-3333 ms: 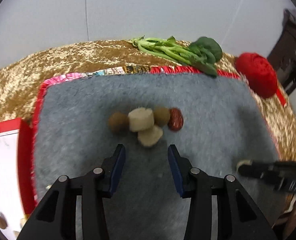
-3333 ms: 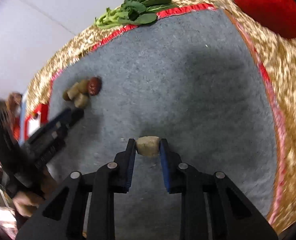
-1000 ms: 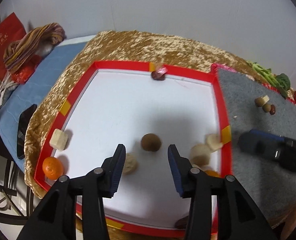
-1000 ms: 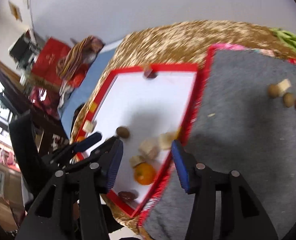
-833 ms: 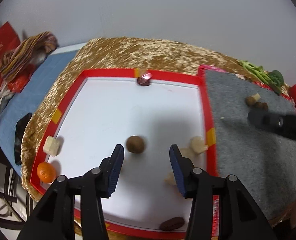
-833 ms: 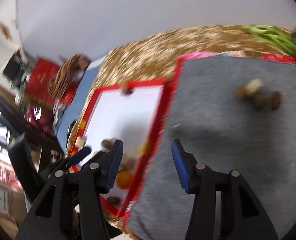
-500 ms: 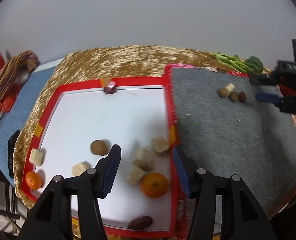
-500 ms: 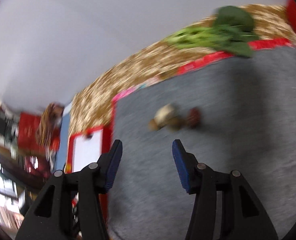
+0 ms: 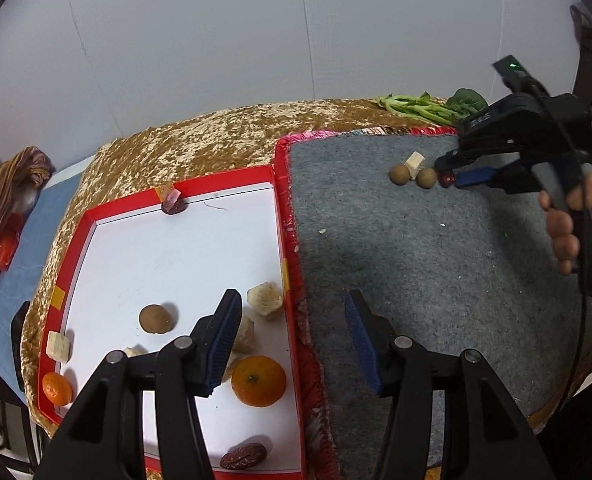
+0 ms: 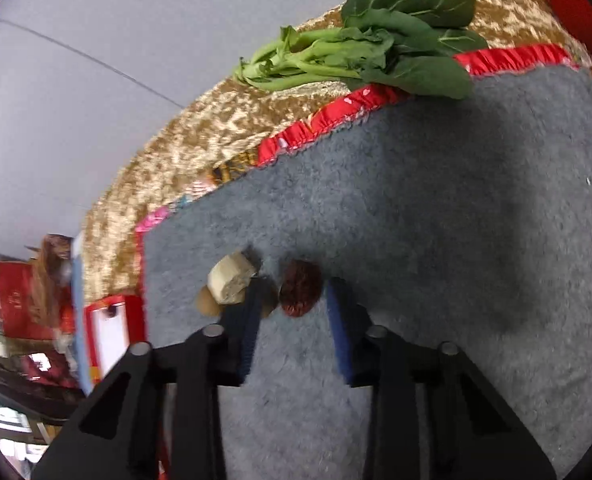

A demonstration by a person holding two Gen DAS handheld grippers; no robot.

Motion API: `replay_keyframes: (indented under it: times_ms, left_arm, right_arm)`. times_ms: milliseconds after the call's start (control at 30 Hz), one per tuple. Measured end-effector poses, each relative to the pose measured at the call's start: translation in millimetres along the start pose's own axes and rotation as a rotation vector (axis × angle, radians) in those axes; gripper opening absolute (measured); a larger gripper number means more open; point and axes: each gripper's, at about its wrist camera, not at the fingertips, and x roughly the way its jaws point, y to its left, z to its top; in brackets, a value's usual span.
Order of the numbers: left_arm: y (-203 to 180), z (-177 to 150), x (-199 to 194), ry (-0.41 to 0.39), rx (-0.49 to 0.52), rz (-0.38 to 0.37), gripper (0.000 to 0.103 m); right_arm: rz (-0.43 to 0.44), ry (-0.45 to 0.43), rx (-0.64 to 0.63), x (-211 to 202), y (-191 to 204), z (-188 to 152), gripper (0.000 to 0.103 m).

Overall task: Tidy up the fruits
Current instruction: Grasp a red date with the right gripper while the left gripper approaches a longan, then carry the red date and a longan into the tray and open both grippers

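A red-rimmed white tray point(image 9: 81, 236) holds a large orange point(image 9: 259, 381), a small orange point(image 9: 57, 389), a brown round fruit point(image 9: 156, 319), beige chunks point(image 9: 265, 298) and a red date point(image 9: 243, 455). My left gripper point(image 9: 292, 304) hangs open and empty over the tray's right rim. On the grey mat point(image 9: 436, 280) lie two brown fruits point(image 9: 400, 174), a beige chunk point(image 9: 415, 160) and a red date point(image 9: 447, 178). In the right wrist view my right gripper point(image 10: 295, 294) is open, its fingers either side of that red date point(image 10: 301, 280). The beige chunk point(image 10: 232, 280) lies just to its left.
Leafy greens point(image 10: 376, 52) lie at the mat's far edge on the gold tablecloth point(image 9: 216, 136). A person's hand point(image 9: 568, 224) holds the right gripper's handle. Striped yarn point(image 9: 12, 184) and a blue cloth point(image 9: 12, 280) lie off the table's left side.
My right gripper, earlier shut on a beige chunk, swung from the tray to the pile on the mat and now brackets the red date. My left gripper shifted right to the tray's rim.
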Motion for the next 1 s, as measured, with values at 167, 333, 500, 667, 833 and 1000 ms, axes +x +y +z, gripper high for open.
replay_keyframes:
  times_ms: [167,333,500,667,833,1000]
  left_arm:
    - [-8.5,7.3,3.0,-0.010,-0.006,-0.013,0.054]
    - [-28.7,29.5,14.0,-0.038,0.010,-0.067,0.054]
    - [-55.5,58.6,48.9,-0.019,0.054,-0.156,0.054]
    - [-70.4,76.4,78.8,-0.029,0.099,-0.159,0.053]
    - [-76.7,87.9,100.9,-0.023,0.152,-0.159,0.051]
    - [-82.7,94.6,118.5,0.000,0.179,-0.206,0.046]
  right_arm:
    - [-0.054,0.011,-0.052,2.2,4.0,-2.5,0.021]
    - [0.020,0.055,0.016,-23.7,-23.9,-7.5,0.021]
    - [-0.004,0.096,0.035,-32.7,-49.9,-13.7,0.021]
    - [-0.015,0.128,0.025,-25.1,-55.0,-14.4,0.021]
    - [-0.028,0.126,0.001,-21.8,-51.5,-16.2,0.021]
    - [-0.012,0.128,0.008,-23.1,-56.0,-16.0,0.021]
